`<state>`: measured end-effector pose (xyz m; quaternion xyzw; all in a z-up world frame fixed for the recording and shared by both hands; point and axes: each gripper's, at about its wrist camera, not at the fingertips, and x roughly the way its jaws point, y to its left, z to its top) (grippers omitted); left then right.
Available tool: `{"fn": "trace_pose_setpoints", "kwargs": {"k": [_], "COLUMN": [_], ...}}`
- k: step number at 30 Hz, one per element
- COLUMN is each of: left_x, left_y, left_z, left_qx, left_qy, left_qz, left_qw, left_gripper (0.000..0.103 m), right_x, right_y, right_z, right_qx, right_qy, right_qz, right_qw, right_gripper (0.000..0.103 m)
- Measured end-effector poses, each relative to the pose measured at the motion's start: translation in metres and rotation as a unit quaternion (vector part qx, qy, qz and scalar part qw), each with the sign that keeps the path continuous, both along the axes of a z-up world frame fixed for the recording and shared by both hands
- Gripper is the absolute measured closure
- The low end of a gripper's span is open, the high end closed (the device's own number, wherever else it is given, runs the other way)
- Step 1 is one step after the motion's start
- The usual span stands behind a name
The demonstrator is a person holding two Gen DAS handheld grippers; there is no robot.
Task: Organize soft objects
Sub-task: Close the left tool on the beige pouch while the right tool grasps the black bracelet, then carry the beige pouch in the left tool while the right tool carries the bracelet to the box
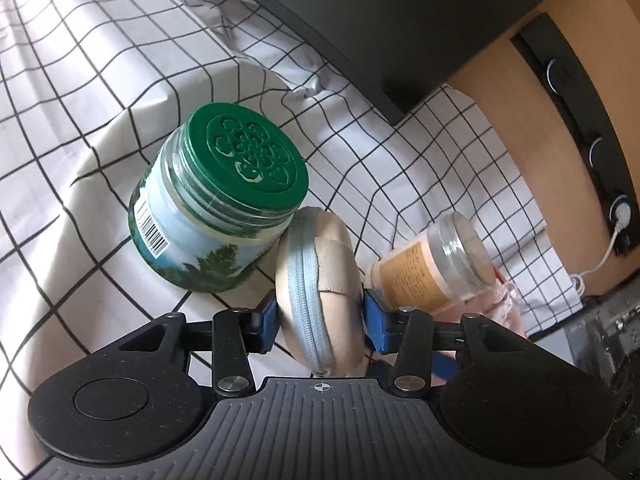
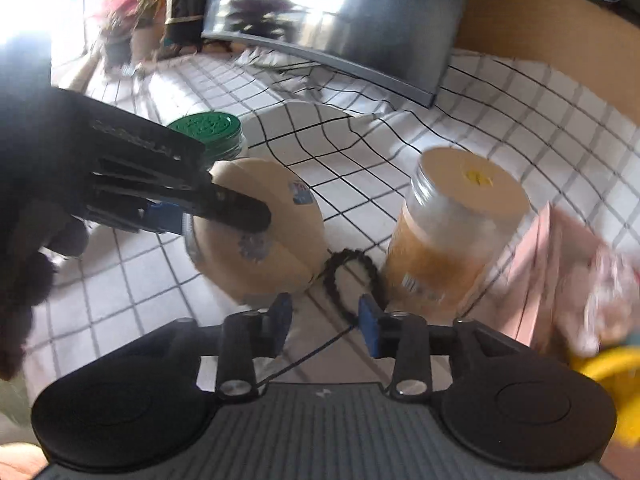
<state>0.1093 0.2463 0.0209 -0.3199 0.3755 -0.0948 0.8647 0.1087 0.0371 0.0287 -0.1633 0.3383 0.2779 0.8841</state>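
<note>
Left gripper (image 1: 320,320) pinching round beige zip pouch (image 1: 316,280), zipper shut. Right gripper (image 2: 326,318) spread, empty, over black hair tie (image 2: 352,276). Green-lidded jar (image 1: 216,200) and tan-labelled jar (image 2: 452,232) both capped.

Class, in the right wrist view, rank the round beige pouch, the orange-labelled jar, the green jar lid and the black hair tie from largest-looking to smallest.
1. Round beige pouch
2. Orange-labelled jar, close to the pouch in apparent size
3. Green jar lid, partly hidden and farther off, so unsure against the tie
4. Black hair tie

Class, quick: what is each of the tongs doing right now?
Left tongs: closed on the round beige zip pouch.
Right tongs: open, holding nothing; a black braided cord lies between them.
</note>
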Motion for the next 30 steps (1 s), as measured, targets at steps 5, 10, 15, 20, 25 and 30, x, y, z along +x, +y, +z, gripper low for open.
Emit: {"fn": "trace_pose_setpoints", "kwargs": {"k": [5, 10, 15, 20, 25, 30], "left_x": [-0.008, -0.017, -0.028, -0.037, -0.044, -0.036], "left_y": [0.004, 0.004, 0.004, 0.004, 0.003, -0.008], "left_z": [0.003, 0.009, 0.025, 0.047, 0.085, 0.128], "left_qx": [0.001, 0.009, 0.046, 0.08, 0.103, 0.152], "left_qy": [0.01, 0.021, 0.009, -0.011, -0.059, -0.094], "left_qz": [0.0, 0.004, 0.0, 0.0, 0.013, 0.008], "left_qw": [1.0, 0.9997, 0.9989, 0.9968, 0.9928, 0.9838], "left_gripper": [0.057, 0.057, 0.059, 0.059, 0.059, 0.059], "right_x": [0.035, 0.06, 0.066, 0.066, 0.059, 0.056], "right_y": [0.009, 0.009, 0.008, 0.01, 0.01, -0.001], "right_z": [-0.009, -0.008, 0.001, 0.034, 0.092, 0.15], "right_qx": [-0.007, 0.013, 0.033, 0.076, 0.107, 0.127], "right_qy": [0.061, 0.117, 0.162, 0.155, 0.109, 0.066], "right_qz": [0.022, -0.005, -0.011, -0.015, -0.002, -0.003], "right_qw": [0.998, 0.993, 0.986, 0.985, 0.988, 0.99], "right_gripper": [0.067, 0.091, 0.095, 0.095, 0.095, 0.095]}}
